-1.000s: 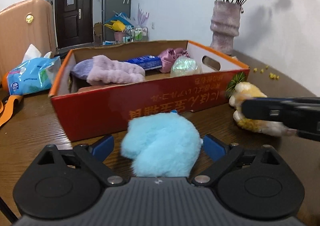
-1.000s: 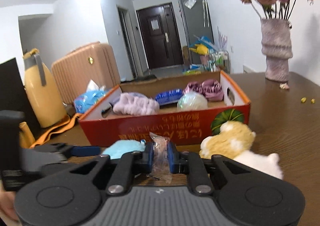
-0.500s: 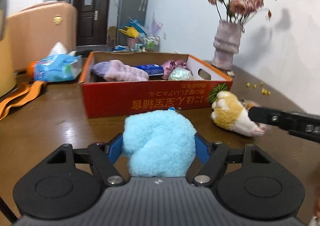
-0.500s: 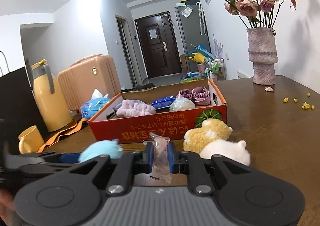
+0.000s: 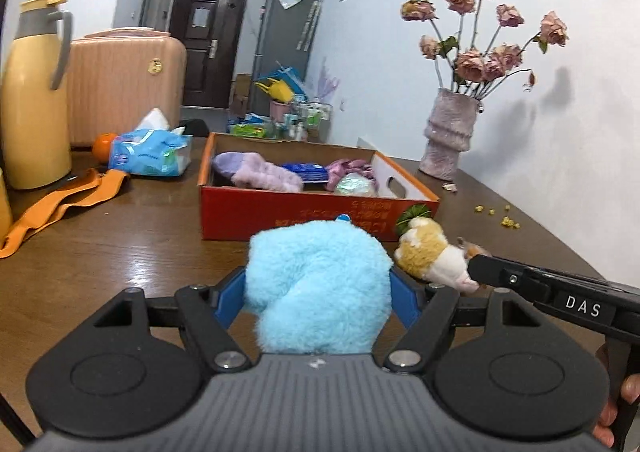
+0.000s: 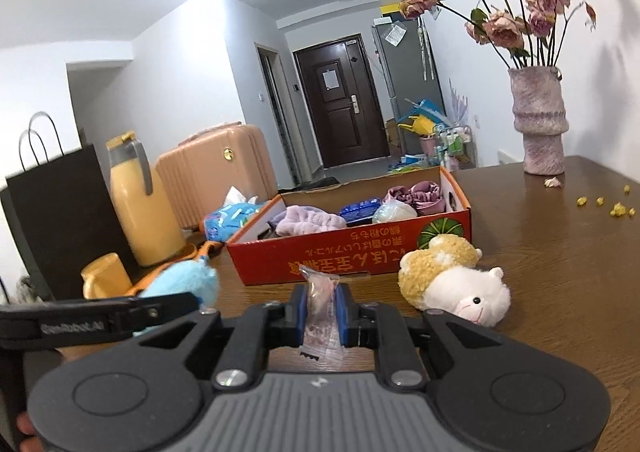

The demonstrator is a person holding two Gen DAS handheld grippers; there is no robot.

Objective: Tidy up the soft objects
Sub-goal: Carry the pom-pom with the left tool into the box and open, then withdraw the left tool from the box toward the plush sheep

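Note:
My left gripper (image 5: 318, 292) is shut on a fluffy light-blue plush (image 5: 320, 268), its blue pads pressing both sides, held above the wooden table. In the right wrist view the same plush (image 6: 184, 280) shows at the left, in the left gripper (image 6: 176, 302). A small clear plastic packet (image 6: 320, 316) is pinched upright in my shut right gripper (image 6: 322, 304). The red cardboard box (image 5: 280, 211) (image 6: 340, 252) ahead holds a lilac fluffy cloth, a blue packet, a purple scrunchie and a pale ball. A yellow-and-white plush (image 5: 432, 256) (image 6: 452, 280) lies at the box's near right corner.
A vase of dried roses (image 5: 448, 139) stands at the back right, with yellow crumbs (image 5: 500, 215) on the table near it. On the left are a yellow thermos (image 5: 32, 103), a tissue pack (image 5: 148, 151), an orange strap (image 5: 60, 203), a yellow mug (image 6: 106, 276) and a black paper bag (image 6: 60, 211).
The left jaws, open around the blue plush before, have closed on it and lifted it. Both grippers have drawn back from the box and risen. The right still pinches the packet.

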